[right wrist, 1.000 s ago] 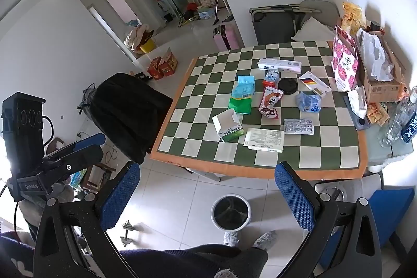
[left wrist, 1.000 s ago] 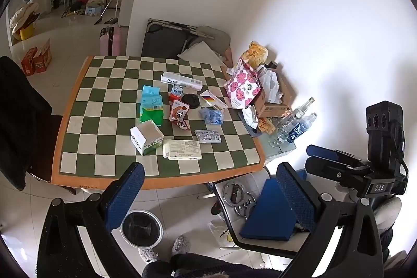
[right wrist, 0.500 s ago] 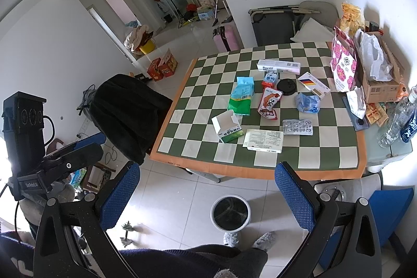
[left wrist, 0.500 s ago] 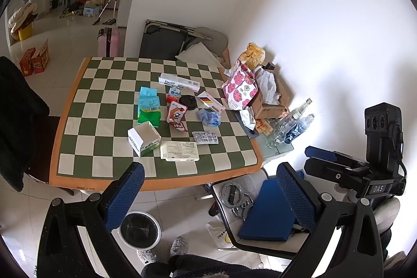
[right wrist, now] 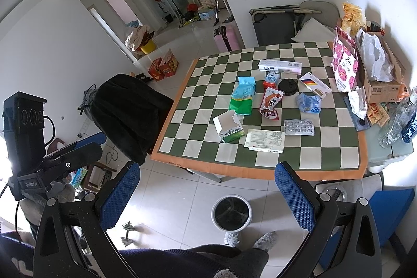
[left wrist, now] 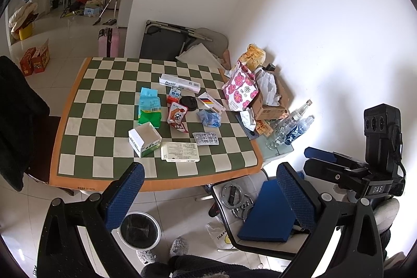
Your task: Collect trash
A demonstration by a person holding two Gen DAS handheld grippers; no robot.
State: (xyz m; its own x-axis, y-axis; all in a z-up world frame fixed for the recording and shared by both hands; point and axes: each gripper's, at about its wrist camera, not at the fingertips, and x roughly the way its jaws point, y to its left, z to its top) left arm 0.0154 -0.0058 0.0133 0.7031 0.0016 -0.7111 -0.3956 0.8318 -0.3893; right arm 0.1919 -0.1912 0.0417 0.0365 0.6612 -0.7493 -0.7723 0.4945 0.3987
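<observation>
Both grippers raised above the littered counter

Left hand-held gripper (left wrist: pixel 208 189) and right hand-held gripper (right wrist: pixel 207 189) hover high, jaws spread, empty — packaging trash (right wrist: pixel 264 141) lies on the checkered counter (right wrist: pixel 260 166); bin (right wrist: pixel 231 212) on floor below.

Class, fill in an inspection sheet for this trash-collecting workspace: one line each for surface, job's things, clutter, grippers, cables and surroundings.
Surface: checkered table, orange border, mostly uncovered.
Job's things: open white-green box, flat leaflet box, blister pack, red snack wrapper, crumpled blue wrapper, all on the table; bin on the floor in front of it.
Clutter: cardboard box, floral bag and bottles along the right edge.
Grippers: left gripper and right gripper open, empty, short of the table.
Cables: one on the left gripper's camera unit.
Surroundings: black-draped chair, tiled floor, pink suitcase.
</observation>
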